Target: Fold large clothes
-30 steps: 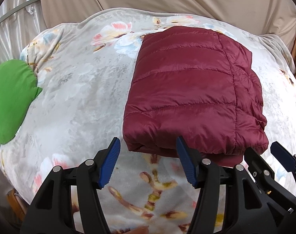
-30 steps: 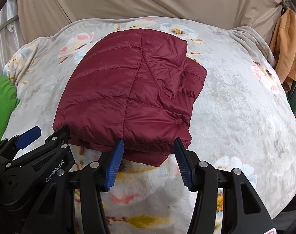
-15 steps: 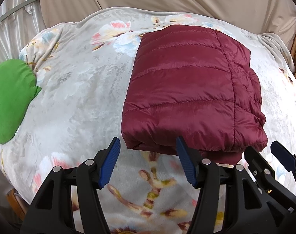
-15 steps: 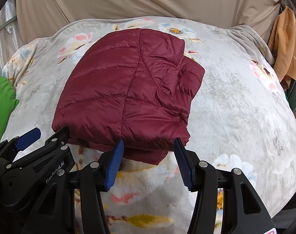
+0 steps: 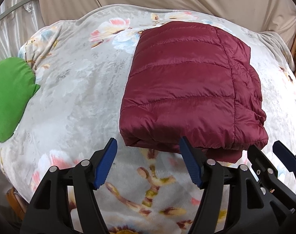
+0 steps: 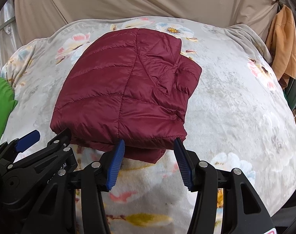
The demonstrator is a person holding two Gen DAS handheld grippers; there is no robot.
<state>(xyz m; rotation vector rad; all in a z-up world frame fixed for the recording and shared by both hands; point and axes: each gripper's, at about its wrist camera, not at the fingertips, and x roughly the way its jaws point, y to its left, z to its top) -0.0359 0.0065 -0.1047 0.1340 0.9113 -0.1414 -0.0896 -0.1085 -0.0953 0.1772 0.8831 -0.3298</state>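
One maroon jacket [image 5: 187, 89], folded, lies mid-blanket [image 5: 74, 97]. Two grippers wait side by side at its near edge: left gripper [image 5: 150, 163] and right gripper [image 6: 148, 161], both spread wide, holding nothing. One green cloth [image 5: 9, 99] sits far left; bare blanket stretches right.

Soft, even light fills both views, with no hard shadows; only a thin dark band lies under the near edge of the maroon jacket [image 5: 187, 89] just ahead of the fingers. Its shiny fabric [image 6: 128, 81] carries a faint sheen. Strong fisheye bending bulges the floral blanket [image 5: 74, 89], and the corners go black. Focus stays crisp throughout
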